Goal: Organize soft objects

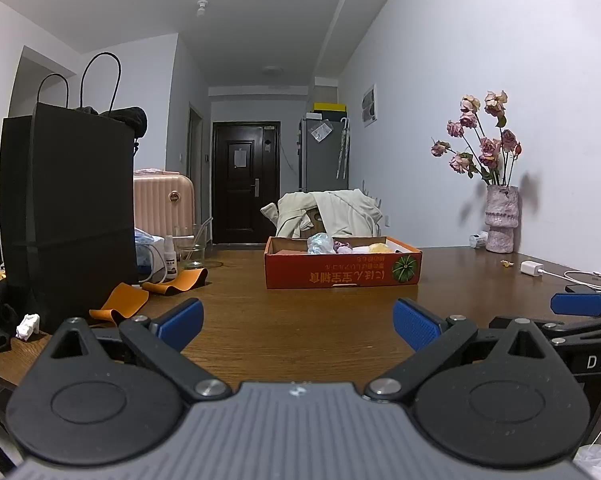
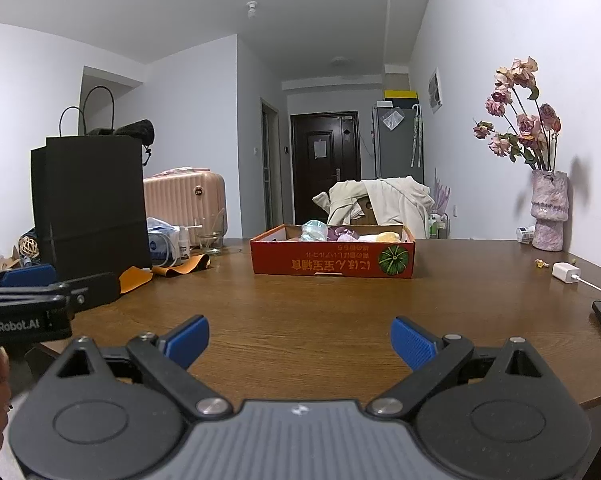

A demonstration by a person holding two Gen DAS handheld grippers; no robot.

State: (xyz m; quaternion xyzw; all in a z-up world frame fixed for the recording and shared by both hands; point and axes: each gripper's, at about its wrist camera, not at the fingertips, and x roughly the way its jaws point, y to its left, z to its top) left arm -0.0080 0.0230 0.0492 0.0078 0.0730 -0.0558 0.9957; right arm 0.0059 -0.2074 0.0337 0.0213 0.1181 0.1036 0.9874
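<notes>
Right now I hold both tools low over the brown tabletop [image 2: 320, 320]. My left hand-held gripper [image 1: 298, 326] has its blue fingers spread wide, with nothing between them. My right hand-held gripper [image 2: 299, 340] is wide apart too, and holds nothing.

Straight ahead of both, well away, sits the orange box [image 1: 342, 274]. Some soft things [image 2: 340, 234] already lie inside it, pale blue, purple and yellow. I cannot tell what each one is.

Off to the left of my left hand-held gripper lie an orange strip [image 1: 120, 304] and a small white crumpled thing [image 1: 27, 326] beside the tall black bag [image 1: 68, 216].

I think the next job is to fetch those. I should move slowly, come down from above, pinch the middle of the soft thing, and keep clear of the bag.
</notes>
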